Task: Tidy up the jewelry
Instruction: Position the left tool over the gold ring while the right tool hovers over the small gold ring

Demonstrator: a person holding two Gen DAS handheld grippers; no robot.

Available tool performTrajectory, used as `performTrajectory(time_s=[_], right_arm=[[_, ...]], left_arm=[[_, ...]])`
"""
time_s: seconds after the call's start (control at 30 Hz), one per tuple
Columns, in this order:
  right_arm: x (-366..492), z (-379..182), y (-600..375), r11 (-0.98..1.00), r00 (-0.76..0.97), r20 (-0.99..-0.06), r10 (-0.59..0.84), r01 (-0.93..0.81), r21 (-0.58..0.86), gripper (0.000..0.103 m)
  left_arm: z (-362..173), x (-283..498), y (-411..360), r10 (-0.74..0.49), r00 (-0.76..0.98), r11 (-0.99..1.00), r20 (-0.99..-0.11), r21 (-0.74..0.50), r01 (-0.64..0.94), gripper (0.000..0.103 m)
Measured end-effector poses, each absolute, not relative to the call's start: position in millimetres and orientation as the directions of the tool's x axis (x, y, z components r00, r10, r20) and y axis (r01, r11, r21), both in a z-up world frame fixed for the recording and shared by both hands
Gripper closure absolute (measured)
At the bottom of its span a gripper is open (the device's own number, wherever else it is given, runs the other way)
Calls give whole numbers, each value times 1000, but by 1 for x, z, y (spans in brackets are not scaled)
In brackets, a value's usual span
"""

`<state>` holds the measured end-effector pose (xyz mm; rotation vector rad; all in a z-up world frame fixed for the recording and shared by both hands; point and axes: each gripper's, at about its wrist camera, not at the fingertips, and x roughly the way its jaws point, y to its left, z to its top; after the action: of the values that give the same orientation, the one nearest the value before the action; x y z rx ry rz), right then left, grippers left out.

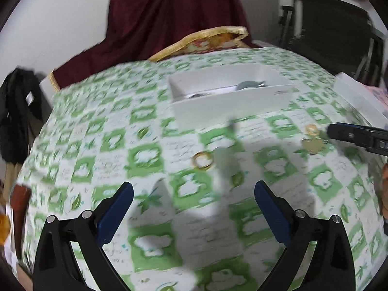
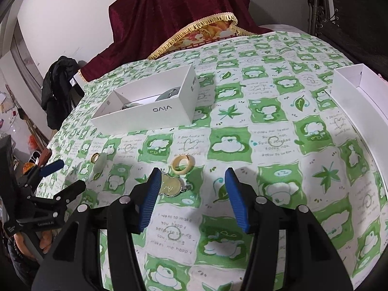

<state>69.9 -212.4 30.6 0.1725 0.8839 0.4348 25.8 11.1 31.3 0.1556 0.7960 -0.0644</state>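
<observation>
**Both hand-held grippers open and empty over a table of loose jewelry**

You hold your left hand-held gripper (image 1: 194, 194) low over a table (image 1: 278, 194) covered in a green-and-white patterned cloth. Its blue-padded fingers (image 1: 116, 213) stand wide apart with nothing between them. Just ahead, at 12 o'clock, a gold ring (image 1: 203, 160) lies on the cloth, touching a pale green piece (image 1: 226, 160) at its 3 o'clock side. This view is blurred, so the green piece's shape is unclear.

Farther off at 12 o'clock sits an open white box (image 1: 230, 97) with grey rounded items inside. At 2 o'clock lie a cream ring (image 1: 311, 129) and a round gold pendant (image 1: 312, 145), with the tip of your right gripper just beside them.

The right wrist view is sharp. Your right hand-held gripper (image 2: 192, 177) is also wide open and empty. The cream ring (image 2: 183, 164) lies at 12 o'clock, just beyond the fingertips. The gold pendant (image 2: 171, 185) rests against the inner side of the left finger pad (image 2: 150, 198); whether it touches is unclear. Only here can you read "vivo" on the box (image 2: 150, 111), at 11 o'clock. A second white box (image 2: 356, 94) sits at 2 o'clock by the table edge; the left view shows only a blurred corner of it. Your left gripper (image 2: 65, 174) appears at 9 o'clock, with the gold ring (image 2: 95, 157) and green piece (image 2: 100, 162) just beyond it.
</observation>
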Motion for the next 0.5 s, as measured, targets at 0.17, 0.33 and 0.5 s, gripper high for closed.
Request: performTrajectory(time_s=[0.17,0.33,0.5], right_arm=[[70,30,-212,898,550,-711,439,-297,325,50],[70,30,-212,896,548,-710,442,-297,330,50],[70,30,-213,893,544,-709,449,-295,339,50]], left_arm=[[33,26,-11,-171,676,956,-717,46,291,6],[22,30,-25,-218,620,935,-753,21,355,19],[15,48,-7,-218,591,957,-777,-51,287,21]])
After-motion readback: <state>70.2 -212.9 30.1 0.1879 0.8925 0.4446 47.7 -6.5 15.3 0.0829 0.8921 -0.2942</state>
